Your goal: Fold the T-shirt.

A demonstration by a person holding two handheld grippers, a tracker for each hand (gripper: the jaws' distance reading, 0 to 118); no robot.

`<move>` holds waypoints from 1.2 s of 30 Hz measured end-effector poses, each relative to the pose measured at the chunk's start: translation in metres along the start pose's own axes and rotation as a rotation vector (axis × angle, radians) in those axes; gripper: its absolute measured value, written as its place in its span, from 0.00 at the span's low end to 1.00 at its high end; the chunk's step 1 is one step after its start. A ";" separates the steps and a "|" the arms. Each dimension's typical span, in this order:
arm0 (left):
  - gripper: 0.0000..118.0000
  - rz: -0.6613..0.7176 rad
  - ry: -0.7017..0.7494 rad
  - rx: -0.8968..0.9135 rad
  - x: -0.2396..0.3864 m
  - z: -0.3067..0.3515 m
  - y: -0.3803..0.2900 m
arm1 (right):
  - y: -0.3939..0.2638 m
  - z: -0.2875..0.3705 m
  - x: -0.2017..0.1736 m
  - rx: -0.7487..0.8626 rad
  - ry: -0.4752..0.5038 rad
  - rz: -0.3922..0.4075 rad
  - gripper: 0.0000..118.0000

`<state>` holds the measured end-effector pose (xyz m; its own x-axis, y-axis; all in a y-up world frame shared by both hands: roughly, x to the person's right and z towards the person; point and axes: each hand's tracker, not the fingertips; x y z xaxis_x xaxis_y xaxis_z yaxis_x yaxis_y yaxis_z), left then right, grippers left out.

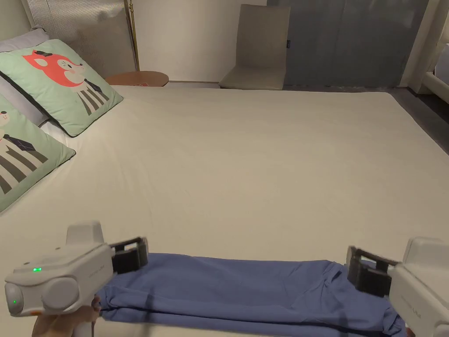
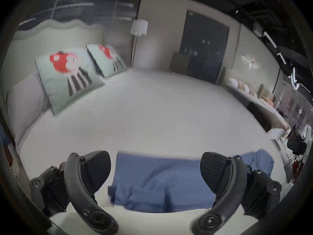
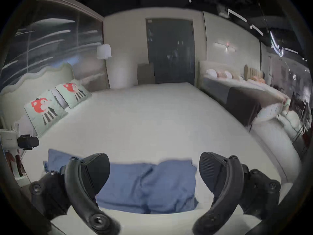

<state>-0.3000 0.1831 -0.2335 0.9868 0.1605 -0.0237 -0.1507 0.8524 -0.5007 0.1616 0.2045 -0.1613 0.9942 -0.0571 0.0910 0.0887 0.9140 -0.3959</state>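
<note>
Two tongs hover over a blue T-shirt folded into a long band on a wide bed.

Near the bed's (image 1: 263, 166) front edge, the T-shirt (image 1: 245, 285) lies flat, stretching sideways, with two fox-print pillows (image 1: 65, 83) far off by the headboard. Left tongs (image 1: 130, 254) sit at its left end, right tongs (image 1: 366, 272) at its right end; both pairs of jaws stand wide apart, gripping nothing.
</note>
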 end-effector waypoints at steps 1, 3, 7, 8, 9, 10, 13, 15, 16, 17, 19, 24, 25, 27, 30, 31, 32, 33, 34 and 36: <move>0.90 -0.005 -0.003 0.067 0.008 0.008 0.008 | 0.011 0.006 -0.009 0.045 0.006 0.010 0.93; 0.90 -0.040 -0.020 0.196 0.025 0.021 0.021 | 0.026 0.015 -0.023 0.136 0.004 0.027 0.94; 0.90 -0.113 -0.011 0.357 0.066 0.051 0.038 | 0.043 0.026 -0.047 0.265 -0.021 0.075 0.93; 0.90 -0.131 -0.005 0.400 0.072 0.055 0.039 | 0.045 0.027 -0.051 0.290 -0.023 0.084 0.93; 0.90 -0.145 0.009 0.434 0.077 0.058 0.038 | 0.046 0.027 -0.055 0.311 -0.030 0.089 0.93; 0.90 -0.174 0.019 0.462 0.080 0.059 0.038 | 0.047 0.028 -0.058 0.321 -0.032 0.095 0.91; 0.79 -0.199 0.056 0.474 0.090 0.061 0.037 | 0.045 0.028 -0.065 0.362 -0.057 0.114 0.65; 0.45 -0.198 0.025 0.485 0.088 0.060 0.035 | 0.046 0.028 -0.067 0.369 -0.058 0.111 0.41; 0.12 -0.190 0.013 0.481 0.088 0.060 0.035 | 0.046 0.027 -0.067 0.373 -0.056 0.112 0.20; 0.01 -0.189 0.006 0.471 0.089 0.059 0.035 | 0.044 0.025 -0.067 0.377 -0.057 0.113 0.03; 0.00 -0.189 0.003 0.464 0.086 0.055 0.034 | 0.044 0.024 -0.070 0.380 -0.077 0.129 0.00; 0.00 -0.178 -0.014 0.440 0.079 0.051 0.038 | 0.043 0.023 -0.072 0.378 -0.059 0.116 0.00; 0.00 -0.173 -0.014 0.434 0.077 0.050 0.039 | 0.043 0.022 -0.070 0.379 -0.059 0.119 0.00; 0.00 -0.136 -0.042 0.396 0.070 0.045 0.039 | 0.043 0.021 -0.071 0.377 -0.054 0.120 0.00; 0.00 -0.003 -0.155 0.303 0.043 0.036 0.043 | 0.044 0.016 -0.072 0.372 -0.045 0.119 0.00; 0.00 0.065 -0.207 0.271 0.029 0.032 0.045 | 0.044 0.015 -0.073 0.370 -0.043 0.119 0.00; 0.00 0.122 -0.257 0.234 0.015 0.028 0.046 | 0.043 0.013 -0.073 0.367 -0.039 0.119 0.00; 0.00 0.178 -0.296 0.194 0.002 0.024 0.046 | 0.043 0.012 -0.074 0.365 -0.037 0.120 0.00; 0.00 0.229 -0.334 0.145 -0.013 0.018 0.047 | 0.043 0.010 -0.075 0.363 -0.037 0.121 0.00; 0.00 0.311 -0.427 0.052 -0.041 0.004 0.047 | 0.042 0.006 -0.077 0.356 -0.034 0.128 0.00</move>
<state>-0.3475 0.2190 -0.2525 0.7841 0.5889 0.1959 -0.4457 0.7540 -0.4825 0.0889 0.2494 -0.1797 0.9928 0.0741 0.0944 -0.0682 0.9956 -0.0646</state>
